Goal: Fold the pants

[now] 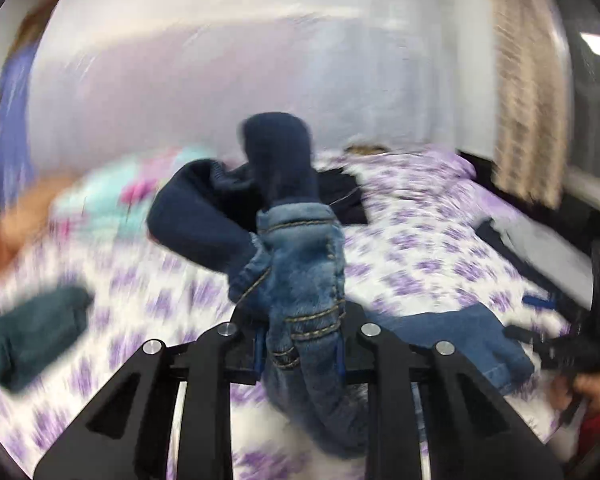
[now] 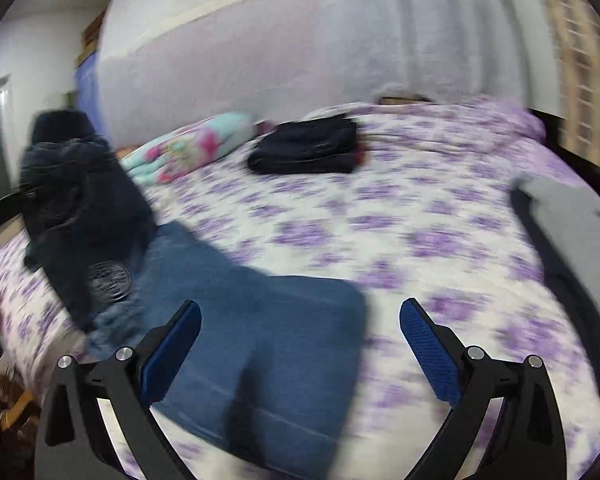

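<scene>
The left gripper (image 1: 300, 344), jaws clamped on the jeans (image 1: 304, 264), held their bunched waistband at centre frame; the legs lay low centre on the bed (image 2: 440, 216). Heavy, limp denim: best pinched at hems. The right gripper (image 2: 300, 344) hung open.

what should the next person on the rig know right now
Left tongs: shut on the jeans, a bunched end lifted off the bed.
Right tongs: open, holding nothing, over the part of the jeans lying flat.
Dark folded clothes sit further back on the bed.
Done: one end picked up.
Left: bring the lifted end over the flat part, smooth it, finish the fold.
</scene>
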Demonstrator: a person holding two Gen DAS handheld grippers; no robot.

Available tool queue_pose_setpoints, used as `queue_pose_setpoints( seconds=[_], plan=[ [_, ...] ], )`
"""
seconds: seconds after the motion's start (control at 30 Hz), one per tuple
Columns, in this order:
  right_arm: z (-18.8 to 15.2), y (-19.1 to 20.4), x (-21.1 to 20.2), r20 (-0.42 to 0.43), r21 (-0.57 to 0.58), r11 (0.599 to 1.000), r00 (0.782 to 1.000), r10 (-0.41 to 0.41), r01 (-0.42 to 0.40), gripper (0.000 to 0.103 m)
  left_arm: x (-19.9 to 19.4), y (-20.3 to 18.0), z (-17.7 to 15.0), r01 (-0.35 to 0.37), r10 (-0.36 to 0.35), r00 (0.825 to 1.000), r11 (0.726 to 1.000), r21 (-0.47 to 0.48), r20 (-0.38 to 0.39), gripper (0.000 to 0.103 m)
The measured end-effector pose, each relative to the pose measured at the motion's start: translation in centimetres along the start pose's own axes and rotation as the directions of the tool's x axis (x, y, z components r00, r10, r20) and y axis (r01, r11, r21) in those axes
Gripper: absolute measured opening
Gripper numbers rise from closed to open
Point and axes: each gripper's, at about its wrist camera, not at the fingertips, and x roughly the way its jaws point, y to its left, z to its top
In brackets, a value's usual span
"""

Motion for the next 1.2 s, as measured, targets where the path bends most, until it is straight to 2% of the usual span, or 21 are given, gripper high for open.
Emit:
queue_pose_setpoints(
  seconds=[0.13, 0.2, 0.3, 0.33, 0.4, 0.43, 0.47, 0.5, 0.53, 0.57, 0.6, 0.63, 0.7, 0.8, 0.9, 0.97, 1.03, 1.07, 1.1, 1.17, 1.2],
  plan=[
    [-1.3, -5.1, -1.0, 0.035, 0.206, 0.978, 0.999, 0.032, -0.039, 0.1, -0.3, -10.1, -0.7, 0.074, -0.081, 0.997, 0.966, 0.247, 0.018, 0.022],
    [-2.0, -6.8, -0.5, 0.026, 0.28, 0.957, 0.997, 0.068, -0.073, 0.1, 0.3, -14.6, -2.8, 0.092, -0.099, 0.995, 0.919, 0.384, -0.003, 0.022],
    [-2.9, -8.5, 0.5, 0.008, 0.377, 0.918, 0.992, 0.129, -0.123, 0.1, 2.9, -20.5, -8.1, 0.082, -0.05, 0.996, 0.8, 0.594, -0.07, 0.023],
    [-3.1, -8.8, 0.4, 0.013, 0.391, 0.91, 0.99, 0.144, -0.137, 0.1, 3.8, -21.9, -10.2, 0.045, -0.003, 0.998, 0.754, 0.655, -0.065, 0.026],
    [-3.3, -9.3, 0.4, 0.037, 0.411, 0.895, 0.984, 0.174, -0.173, 0.1, 3.6, -23.5, -12.2, -0.08, 0.079, 0.996, 0.666, 0.742, 0.036, 0.031],
    [-3.4, -9.3, 0.5, 0.042, 0.416, 0.892, 0.983, 0.179, -0.18, 0.1, 3.5, -23.5, -12.0, -0.065, 0.071, 0.997, 0.667, 0.742, 0.023, 0.035],
    [-3.5, -9.4, 0.4, 0.043, 0.417, 0.891, 0.983, 0.18, -0.181, 0.1, 3.3, -23.1, -11.5, -0.036, 0.054, 0.999, 0.683, 0.729, -0.001, 0.038],
    [-3.5, -9.4, 0.4, 0.043, 0.414, 0.892, 0.983, 0.179, -0.18, 0.1, 3.2, -22.6, -10.9, 0.002, 0.029, 0.999, 0.705, 0.709, -0.032, 0.047],
    [-3.4, -9.3, 0.4, 0.044, 0.41, 0.894, 0.983, 0.178, -0.18, 0.1, 2.8, -21.7, -10.2, 0.047, -0.002, 0.998, 0.734, 0.677, -0.067, 0.067],
    [-3.4, -9.2, 0.3, 0.047, 0.403, 0.897, 0.983, 0.176, -0.18, 0.1, 2.1, -20.8, -9.6, 0.083, -0.039, 0.996, 0.758, 0.647, -0.082, 0.077],
    [-3.5, -9.1, 0.1, 0.05, 0.399, 0.9, 0.984, 0.172, -0.178, 0.1, 1.2, -19.9, -9.0, 0.114, -0.082, 0.993, 0.779, 0.616, -0.081, 0.096],
    [-3.4, -9.1, 0.0, 0.052, 0.397, 0.902, 0.985, 0.164, -0.171, 0.1, -0.3, -18.7, -8.4, 0.13, -0.121, 0.991, 0.805, 0.579, -0.054, 0.099],
    [-2.8, -8.6, -0.5, 0.052, 0.377, 0.919, 0.993, 0.108, -0.119, 0.1, -2.6, -16.1, -6.9, 0.139, -0.153, 0.988, 0.845, 0.516, -0.015, 0.099],
    [-0.2, -5.2, -2.8, 0.128, 0.225, 0.972, 0.991, 0.039, -0.067, 0.1, -3.4, -12.5, -4.8, 0.103, -0.122, 0.992, 0.899, 0.425, 0.017, 0.099],
    [2.1, -0.5, -4.5, 0.186, 0.04, 0.995, 0.979, 0.082, -0.091, 0.1, -0.4, -8.8, -3.0, 0.013, -0.006, 1.0, 0.956, 0.292, -0.027, 0.099],
    [2.5, 3.0, -3.6, 0.134, -0.127, 0.992, 0.99, 0.042, -0.025, 0.1, 2.6, -8.0, -3.5, 0.063, -0.024, 0.988, 0.966, 0.25, -0.153, 0.099],
    [1.2, 4.4, -0.7, 0.044, -0.264, 0.956, 0.992, -0.12, 0.127, 0.1, 5.4, -8.0, -5.4, 0.123, -0.068, 0.964, 0.971, 0.205, -0.258, 0.099],
    [0.2, 4.3, 0.8, 0.009, -0.314, 0.929, 0.979, -0.202, 0.195, 0.1, 5.9, -7.9, -6.3, 0.137, -0.082, 0.96, 0.971, 0.194, -0.268, 0.099],
    [-1.0, 3.7, 1.8, -0.011, -0.332, 0.924, 0.979, -0.204, 0.189, 0.1, 6.2, -7.6, -6.9, 0.156, -0.106, 0.957, 0.973, 0.171, -0.27, 0.099],
    [-1.4, 0.4, 1.9, -0.064, -0.176, 0.983, 0.995, -0.07, 0.058, 0.1, 6.8, -6.2, -7.4, 0.227, -0.205, 0.929, 0.973, 0.035, -0.309, 0.099],
    [-1.1, -0.2, 1.9, -0.093, -0.141, 0.99, 0.995, -0.045, 0.032, 0.1, 7.5, -6.0, -7.4, 0.247, -0.235, 0.916, 0.969, -0.006, -0.324, 0.099]
  ],
)
